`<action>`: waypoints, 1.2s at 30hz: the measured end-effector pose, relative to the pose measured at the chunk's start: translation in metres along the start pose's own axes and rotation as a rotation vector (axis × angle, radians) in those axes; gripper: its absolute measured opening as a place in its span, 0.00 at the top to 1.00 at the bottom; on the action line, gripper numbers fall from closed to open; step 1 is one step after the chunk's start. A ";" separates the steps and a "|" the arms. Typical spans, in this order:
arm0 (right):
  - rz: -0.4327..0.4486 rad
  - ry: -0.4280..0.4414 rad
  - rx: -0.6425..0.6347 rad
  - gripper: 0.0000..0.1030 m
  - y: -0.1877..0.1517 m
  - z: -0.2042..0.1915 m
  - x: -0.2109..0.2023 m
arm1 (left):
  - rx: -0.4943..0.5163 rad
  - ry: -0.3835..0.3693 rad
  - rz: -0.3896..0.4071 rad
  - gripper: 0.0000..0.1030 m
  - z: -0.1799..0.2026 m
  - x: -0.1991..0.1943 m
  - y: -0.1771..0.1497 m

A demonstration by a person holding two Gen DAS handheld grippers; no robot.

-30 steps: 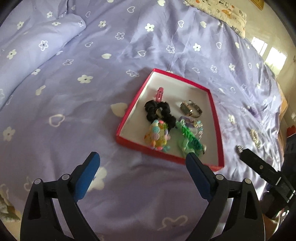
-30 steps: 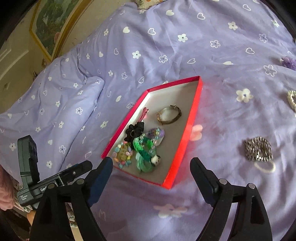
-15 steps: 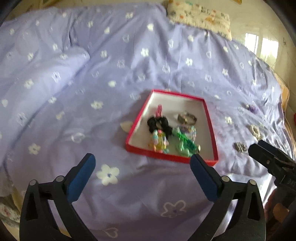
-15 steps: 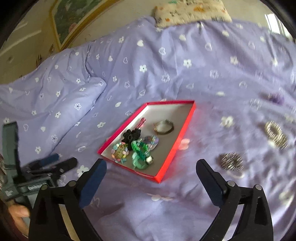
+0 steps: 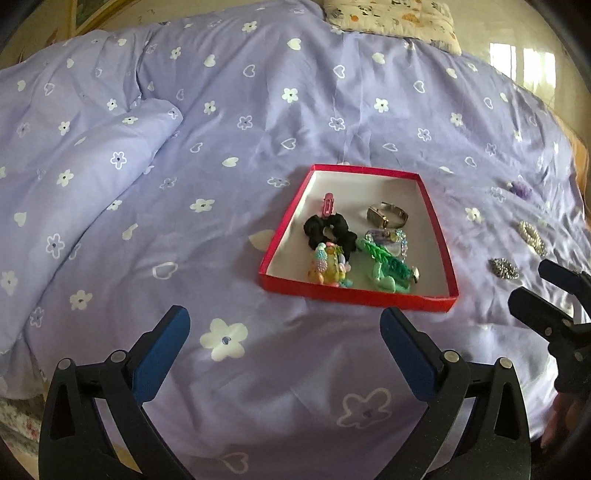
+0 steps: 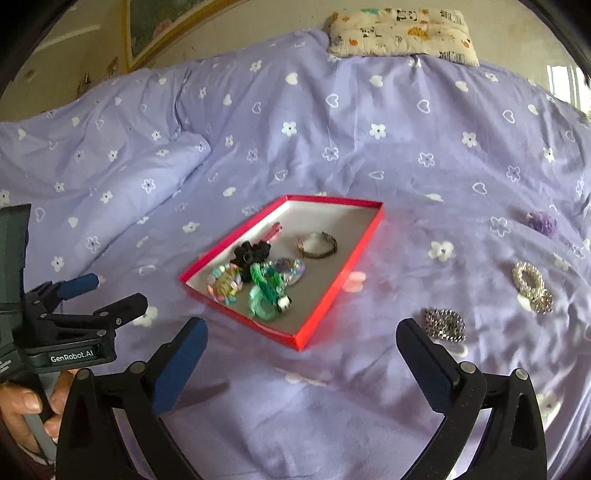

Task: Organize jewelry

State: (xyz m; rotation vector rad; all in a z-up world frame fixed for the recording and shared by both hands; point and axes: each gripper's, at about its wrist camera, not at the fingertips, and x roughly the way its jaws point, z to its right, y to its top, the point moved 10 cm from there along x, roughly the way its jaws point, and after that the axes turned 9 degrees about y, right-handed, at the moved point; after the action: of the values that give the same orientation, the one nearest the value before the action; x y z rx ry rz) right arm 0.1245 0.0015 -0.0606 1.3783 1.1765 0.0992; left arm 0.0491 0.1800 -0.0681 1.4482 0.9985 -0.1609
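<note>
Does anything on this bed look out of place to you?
Yes: a silver chain bracelet, a sparkly beaded ring and a small purple piece lie loose on the lilac bedspread, outside the red tray holding the rest.

A shallow red tray (image 5: pixel 356 295) holds heaped jewelry (image 5: pixel 354 243); silver pieces (image 6: pixel 443 325) lie beside it.

The duvet (image 5: pixel 295 110) is lilac, dotted with white flowers and hearts. The box (image 5: pixel 354 295) is red outside, white inside. In it lie a black scrunchie (image 5: pixel 332 229), a pink clip (image 5: pixel 328 204) and a green chain (image 5: pixel 388 262). The pillow (image 6: pixel 399 33) is cream with small animal prints.
</note>
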 end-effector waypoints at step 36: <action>0.018 0.000 -0.005 0.00 -0.010 -0.001 0.004 | 0.019 0.047 0.059 0.00 0.004 -0.009 0.002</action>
State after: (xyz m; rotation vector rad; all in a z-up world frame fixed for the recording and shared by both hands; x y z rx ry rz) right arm 0.1204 0.0021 -0.0709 1.3848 1.1634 0.1156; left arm 0.0470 0.1724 -0.0618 1.5028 0.9931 -0.0943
